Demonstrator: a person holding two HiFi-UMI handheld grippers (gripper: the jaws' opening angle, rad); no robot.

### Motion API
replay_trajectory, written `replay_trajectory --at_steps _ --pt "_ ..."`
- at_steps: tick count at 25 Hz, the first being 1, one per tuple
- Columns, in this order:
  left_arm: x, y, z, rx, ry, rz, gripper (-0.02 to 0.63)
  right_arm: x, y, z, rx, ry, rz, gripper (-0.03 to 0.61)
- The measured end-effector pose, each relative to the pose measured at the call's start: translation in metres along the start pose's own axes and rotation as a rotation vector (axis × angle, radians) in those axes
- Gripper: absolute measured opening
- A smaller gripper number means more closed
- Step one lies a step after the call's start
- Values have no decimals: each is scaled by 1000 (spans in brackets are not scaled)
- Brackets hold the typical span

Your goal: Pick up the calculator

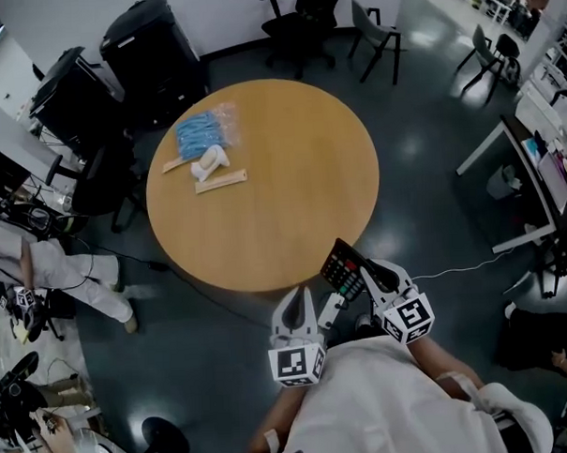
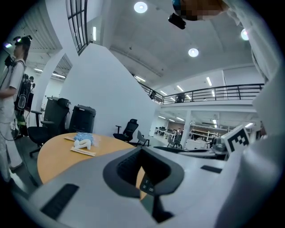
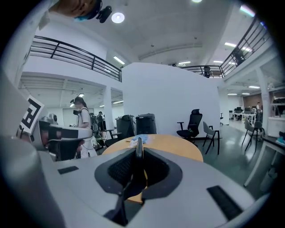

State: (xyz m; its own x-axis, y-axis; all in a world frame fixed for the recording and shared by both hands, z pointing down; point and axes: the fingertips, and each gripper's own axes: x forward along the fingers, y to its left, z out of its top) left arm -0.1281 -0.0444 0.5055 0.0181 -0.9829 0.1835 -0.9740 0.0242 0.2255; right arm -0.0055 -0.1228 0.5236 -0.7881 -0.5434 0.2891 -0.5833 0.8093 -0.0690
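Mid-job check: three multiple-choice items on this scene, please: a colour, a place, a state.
1. The packet on the table is: A blue; B red; C green.
2. The calculator is: A mid-table; B beside the packet; C in the right gripper, by the table's near edge.
3. Right gripper's jaws: A wide apart; B closed on the calculator; C unseen.
A: the head view shows blue. C: it is held up at the rim. B: it sits edge-on between the pads.
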Motion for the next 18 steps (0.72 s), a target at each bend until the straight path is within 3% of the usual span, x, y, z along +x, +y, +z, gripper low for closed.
replay_trajectory --at_steps 10,18 --pt "2 -47 -1 21 -18 16 6 -46 -8 15 1 -59 70 55" --pt "-6 -75 -15 20 -1 6 6 -72 -16 4 -6 -55 71 55"
